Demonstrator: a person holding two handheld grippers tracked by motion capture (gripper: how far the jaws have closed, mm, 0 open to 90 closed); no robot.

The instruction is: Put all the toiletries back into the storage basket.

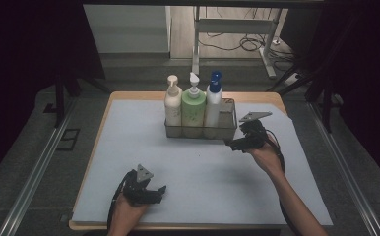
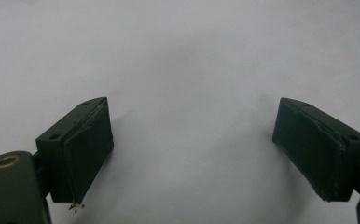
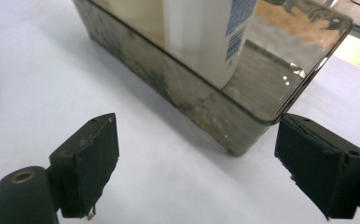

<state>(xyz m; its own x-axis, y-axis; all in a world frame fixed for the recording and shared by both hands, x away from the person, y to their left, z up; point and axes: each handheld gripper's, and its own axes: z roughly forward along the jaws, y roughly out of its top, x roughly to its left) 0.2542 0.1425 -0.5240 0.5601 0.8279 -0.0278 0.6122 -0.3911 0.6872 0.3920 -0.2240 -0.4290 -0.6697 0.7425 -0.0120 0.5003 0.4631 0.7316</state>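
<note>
A clear rectangular bin (image 1: 227,129) stands at the middle back of the white-covered table (image 1: 129,147). It holds three upright bottles: a cream pump bottle (image 1: 173,104), a green pump bottle (image 1: 193,105) and a white bottle with a blue cap (image 1: 213,101). My right gripper (image 1: 233,144) hovers just off the bin's front right corner (image 3: 243,135), jaws open, nothing between them. The white bottle (image 3: 206,32) stands inside close ahead of them. My left gripper (image 1: 159,192) rests near the front edge, jaws open over bare white cover (image 2: 192,116).
The bin's right end is free of bottles. Bare wooden table rim (image 1: 271,96) shows at the back. Beyond it are a metal frame leg (image 1: 196,49) and floor cables (image 1: 247,44). Rails (image 1: 35,167) run along both sides of the table.
</note>
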